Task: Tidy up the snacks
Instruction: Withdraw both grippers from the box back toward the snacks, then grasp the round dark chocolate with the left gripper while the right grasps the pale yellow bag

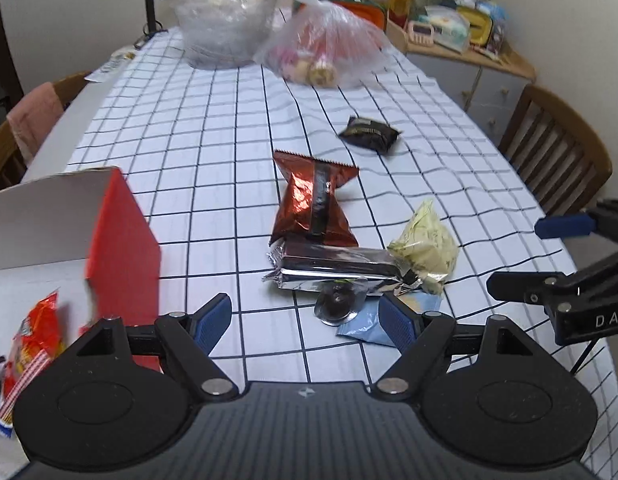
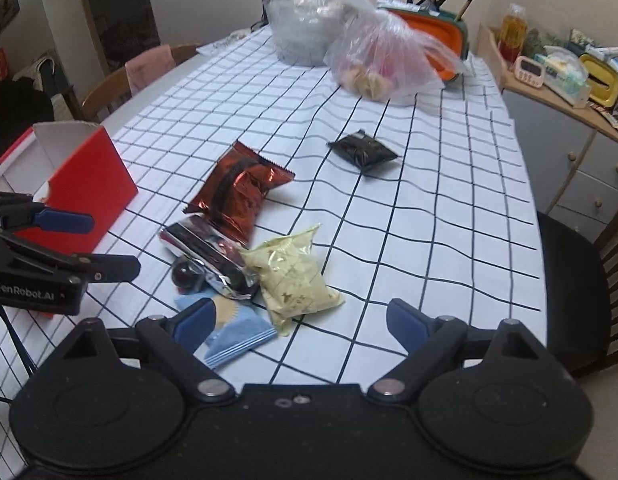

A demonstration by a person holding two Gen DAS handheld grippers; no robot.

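Note:
Loose snacks lie on the checked tablecloth (image 1: 213, 128): a copper-red packet (image 1: 311, 204), a silver-and-black bar (image 1: 337, 270), a pale yellow packet (image 1: 427, 246), a round foil-sealed piece (image 1: 339, 304), a light blue packet (image 2: 239, 330) and a black packet (image 1: 369, 134) farther off. A red box (image 1: 123, 248) with a white inside stands at the left and holds some wrapped snacks (image 1: 33, 340). My left gripper (image 1: 307, 324) is open just short of the pile, nothing between its fingers. My right gripper (image 2: 299, 324) is open over the near edge of the yellow packet (image 2: 293, 276) and blue packet.
Two clear plastic bags (image 1: 321, 46) of food sit at the far end of the table. Wooden chairs (image 1: 557, 152) stand at both sides, one with a pink cloth. A cluttered sideboard (image 1: 461, 36) is at the back right. An orange container (image 2: 445, 40) is behind the bags.

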